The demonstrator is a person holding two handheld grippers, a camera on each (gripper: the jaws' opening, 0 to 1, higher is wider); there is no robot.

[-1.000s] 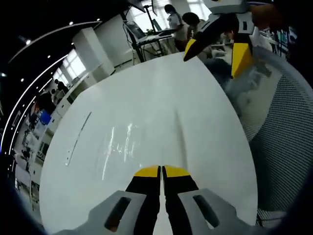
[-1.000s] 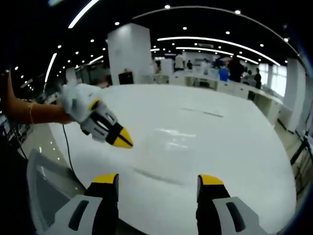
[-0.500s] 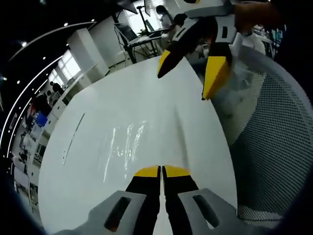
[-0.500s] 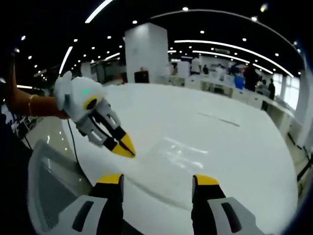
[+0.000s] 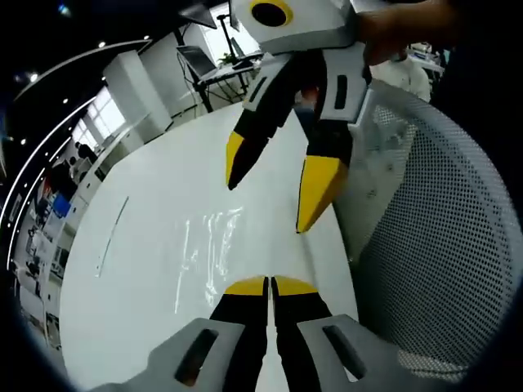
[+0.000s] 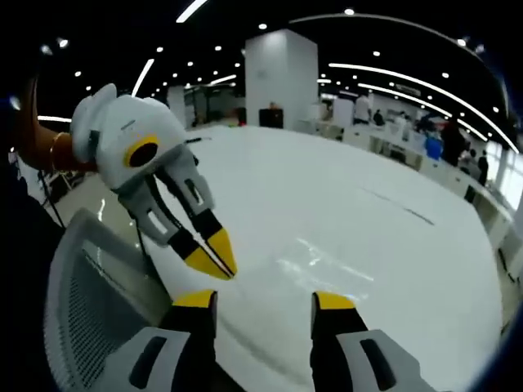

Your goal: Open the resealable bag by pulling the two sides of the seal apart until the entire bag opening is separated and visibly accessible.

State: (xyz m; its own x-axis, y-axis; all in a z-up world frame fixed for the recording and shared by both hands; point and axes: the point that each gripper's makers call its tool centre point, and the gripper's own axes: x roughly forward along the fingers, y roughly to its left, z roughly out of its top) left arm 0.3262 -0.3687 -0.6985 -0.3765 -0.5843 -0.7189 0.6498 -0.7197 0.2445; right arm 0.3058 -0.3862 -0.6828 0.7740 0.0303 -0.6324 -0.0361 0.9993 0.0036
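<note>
Left gripper view looks along the left gripper (image 5: 269,285), its yellow-tipped jaws pressed together with nothing visibly between them, low over a white table (image 5: 147,269). A clear resealable bag (image 5: 208,245) lies flat on the table just ahead, visible mostly as glare and a faint edge running away from the camera; its seal and opening are too faint to make out. The right gripper (image 5: 278,184) hangs above the table edge, jaws spread and empty, beside a mesh chair back (image 5: 441,245).

Right gripper view shows the bag (image 6: 315,261) as faint reflections between both grippers.
</note>
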